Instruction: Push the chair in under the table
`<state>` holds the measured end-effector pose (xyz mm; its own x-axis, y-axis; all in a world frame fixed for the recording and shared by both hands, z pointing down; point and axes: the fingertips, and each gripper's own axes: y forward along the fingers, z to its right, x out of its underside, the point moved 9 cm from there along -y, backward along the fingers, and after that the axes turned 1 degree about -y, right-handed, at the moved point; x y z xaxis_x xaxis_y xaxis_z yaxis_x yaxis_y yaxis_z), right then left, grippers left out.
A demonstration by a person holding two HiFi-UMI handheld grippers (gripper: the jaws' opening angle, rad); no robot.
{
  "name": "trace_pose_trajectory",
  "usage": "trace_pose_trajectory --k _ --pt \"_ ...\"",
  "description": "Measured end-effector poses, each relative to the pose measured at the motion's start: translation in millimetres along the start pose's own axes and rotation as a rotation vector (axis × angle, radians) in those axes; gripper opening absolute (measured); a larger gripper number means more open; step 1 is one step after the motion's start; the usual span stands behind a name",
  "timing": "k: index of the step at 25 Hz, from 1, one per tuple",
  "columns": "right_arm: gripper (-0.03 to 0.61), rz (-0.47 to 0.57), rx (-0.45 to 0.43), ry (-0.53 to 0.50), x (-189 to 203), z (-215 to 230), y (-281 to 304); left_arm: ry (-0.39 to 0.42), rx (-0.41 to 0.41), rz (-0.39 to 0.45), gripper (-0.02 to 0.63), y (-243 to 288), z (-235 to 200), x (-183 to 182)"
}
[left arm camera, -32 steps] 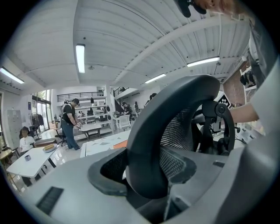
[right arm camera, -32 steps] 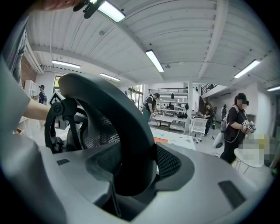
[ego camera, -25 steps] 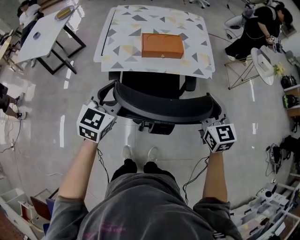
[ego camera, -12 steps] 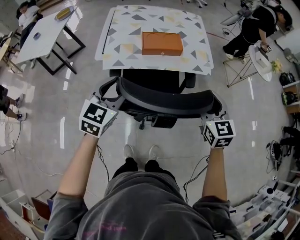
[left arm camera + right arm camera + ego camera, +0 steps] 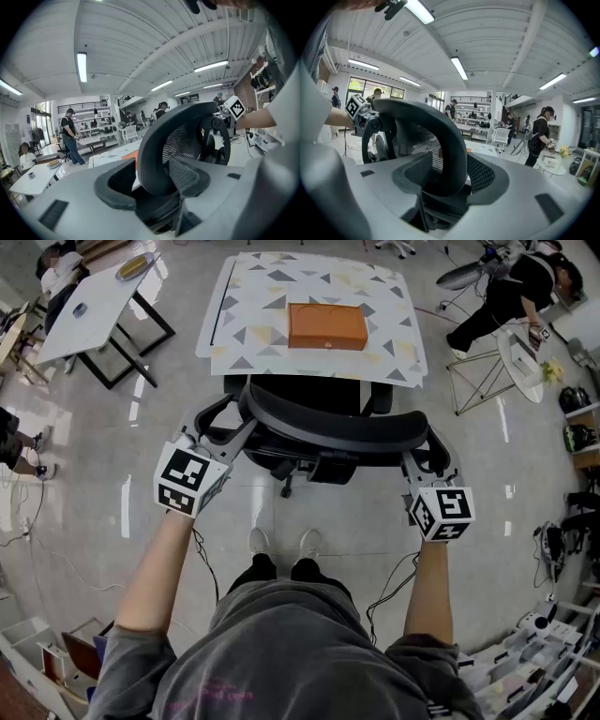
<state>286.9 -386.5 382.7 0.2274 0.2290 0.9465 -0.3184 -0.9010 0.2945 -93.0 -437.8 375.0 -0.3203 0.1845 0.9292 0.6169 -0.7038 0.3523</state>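
A black mesh office chair (image 5: 333, 432) stands in front of me, its seat partly under the triangle-patterned table (image 5: 253, 324). An orange box (image 5: 327, 326) lies on that table. My left gripper (image 5: 230, 432) grips the left end of the backrest rim (image 5: 187, 136). Its jaws are closing, with the rim between its pads (image 5: 180, 176). My right gripper (image 5: 419, 457) is shut on the right end of the rim (image 5: 440, 136), which fills the space between its pads (image 5: 412, 176). Both grippers point forward and slightly down.
A white table (image 5: 89, 310) stands at the far left. A seated person (image 5: 506, 296) and a small round table (image 5: 525, 367) are at the far right. Shelves with gear (image 5: 534, 652) line the near right, and my shoes (image 5: 281, 542) are just behind the chair.
The chair has rolled forward toward the table, and its seat now reaches further under the tabletop. Both grippers moved forward with the backrest.
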Motion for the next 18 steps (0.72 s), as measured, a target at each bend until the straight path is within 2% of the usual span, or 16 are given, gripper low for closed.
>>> trace_pose_trajectory --k 13,18 --pt "0.23 0.055 0.028 0.042 -4 -30 -49 -0.013 0.013 0.055 0.207 -48 20 5" --pt "0.23 0.086 0.027 0.07 -9 -47 -65 -0.021 0.02 0.099 0.196 -62 29 2"
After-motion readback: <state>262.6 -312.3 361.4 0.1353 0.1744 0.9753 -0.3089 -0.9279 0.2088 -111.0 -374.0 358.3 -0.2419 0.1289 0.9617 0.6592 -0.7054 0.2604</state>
